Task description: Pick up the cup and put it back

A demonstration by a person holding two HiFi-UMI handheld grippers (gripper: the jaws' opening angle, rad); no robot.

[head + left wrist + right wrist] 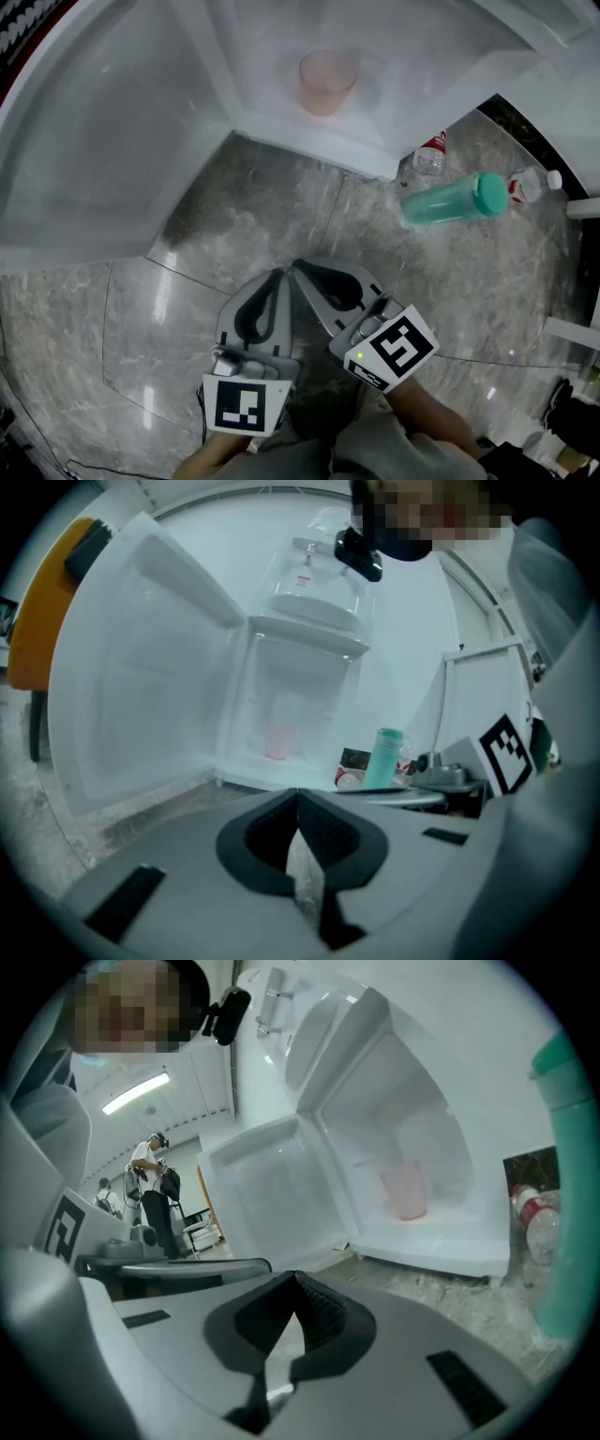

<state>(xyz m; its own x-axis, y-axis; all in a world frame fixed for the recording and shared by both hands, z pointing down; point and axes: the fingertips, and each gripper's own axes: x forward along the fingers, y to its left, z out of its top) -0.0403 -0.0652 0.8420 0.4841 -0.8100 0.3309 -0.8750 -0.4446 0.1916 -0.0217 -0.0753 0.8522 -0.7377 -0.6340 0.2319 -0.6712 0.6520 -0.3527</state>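
Observation:
A translucent pink cup (326, 82) stands upright on the floor of a small open white fridge (309, 150); it also shows in the left gripper view (277, 741) and the right gripper view (405, 1190). My left gripper (283, 274) and right gripper (298, 265) hover side by side over the marble floor, well short of the fridge, tips nearly touching each other. Both are shut with nothing between their jaws, as seen along the left gripper (298, 794) and the right gripper (295, 1277). Neither touches the cup.
The fridge door (94, 141) swings open to the left. A teal bottle (455, 199) lies on the floor right of the fridge, with two small water bottles (429, 157) (530, 185) near it. A person (155, 1185) stands far off in the room.

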